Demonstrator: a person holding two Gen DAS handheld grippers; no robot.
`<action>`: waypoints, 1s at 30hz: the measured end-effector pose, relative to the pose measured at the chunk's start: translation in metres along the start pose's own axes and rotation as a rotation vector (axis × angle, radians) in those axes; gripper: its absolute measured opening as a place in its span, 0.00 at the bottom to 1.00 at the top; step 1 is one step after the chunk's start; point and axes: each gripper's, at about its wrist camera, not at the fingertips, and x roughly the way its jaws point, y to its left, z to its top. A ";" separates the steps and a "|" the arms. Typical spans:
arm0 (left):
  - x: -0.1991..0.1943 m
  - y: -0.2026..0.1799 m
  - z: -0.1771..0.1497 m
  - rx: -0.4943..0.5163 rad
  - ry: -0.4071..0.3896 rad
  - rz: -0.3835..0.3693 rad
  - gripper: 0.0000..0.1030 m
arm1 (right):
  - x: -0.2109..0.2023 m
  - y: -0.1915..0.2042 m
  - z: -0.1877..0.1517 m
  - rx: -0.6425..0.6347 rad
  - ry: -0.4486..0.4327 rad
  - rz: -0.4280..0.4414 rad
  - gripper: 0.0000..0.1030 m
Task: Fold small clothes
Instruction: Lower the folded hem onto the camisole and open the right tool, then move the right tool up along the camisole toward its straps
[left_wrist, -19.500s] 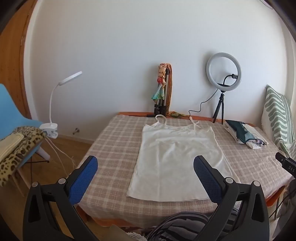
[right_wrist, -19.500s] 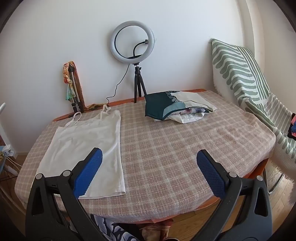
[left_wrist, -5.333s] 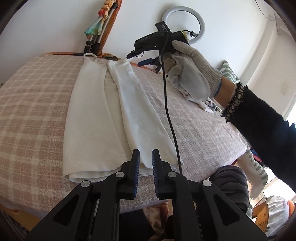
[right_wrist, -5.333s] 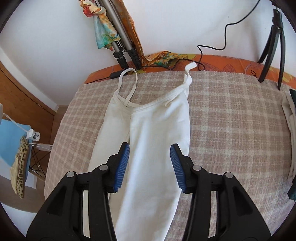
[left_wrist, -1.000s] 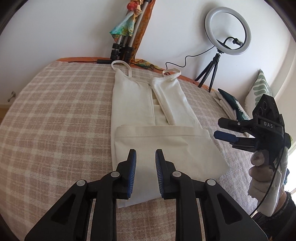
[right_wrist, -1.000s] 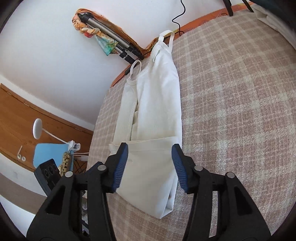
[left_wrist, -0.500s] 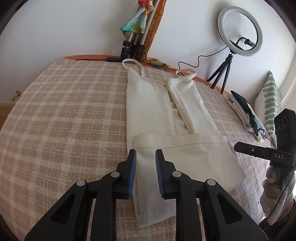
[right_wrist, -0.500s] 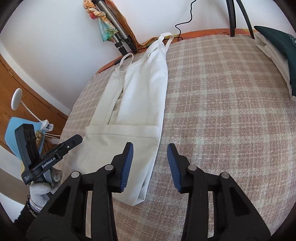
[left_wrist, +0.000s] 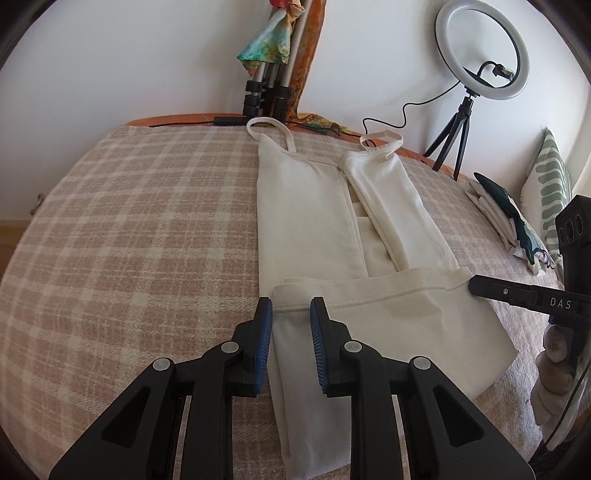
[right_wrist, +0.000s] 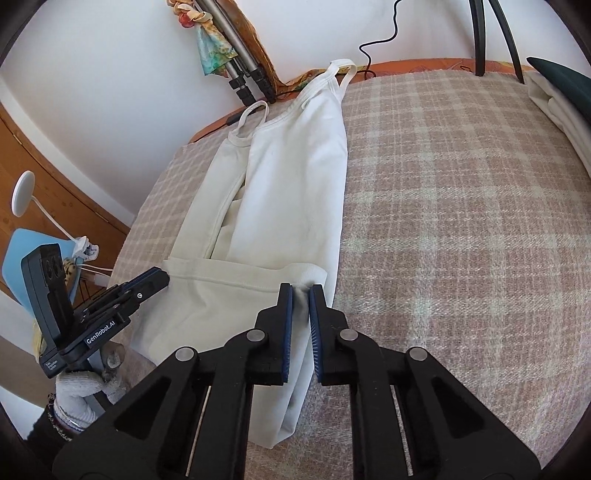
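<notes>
top (left_wrist: 306, 221): soft, light, floppy | left hand-held gripper (left_wrist: 291, 308) pinching hem corner | right hand-held gripper (right_wrist: 301, 295) just closing on opposite corner

A checked tablecloth (left_wrist: 140, 229) in beige and cream is covering the table. At the far edge, a folded tripod (left_wrist: 266, 88) with a coloured scarf (left_wrist: 271, 48) draped on it is leaning against the white wall (left_wrist: 129, 55). A ring light (left_wrist: 480, 48) on a small black stand is standing to the right, its black cable (left_wrist: 402, 110) trailing along the wall. A pile of folded clothes (left_wrist: 513, 225) is lying near the table's right edge, with a green-striped cushion (left_wrist: 550, 184) sitting behind it. Off to the left, a white clip lamp (right_wrist: 26, 195) is standing beside a blue chair (right_wrist: 18, 251), against wooden panelling (right_wrist: 55, 177).
</notes>
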 end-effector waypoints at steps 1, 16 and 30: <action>0.000 0.001 0.001 0.001 -0.005 -0.002 0.19 | -0.001 0.000 0.000 -0.003 -0.003 -0.003 0.10; 0.001 -0.008 0.001 0.050 -0.023 -0.030 0.03 | -0.001 0.013 0.003 -0.059 -0.034 -0.033 0.08; -0.038 -0.017 -0.003 0.080 -0.112 -0.026 0.08 | -0.027 0.036 -0.004 -0.148 -0.089 -0.148 0.09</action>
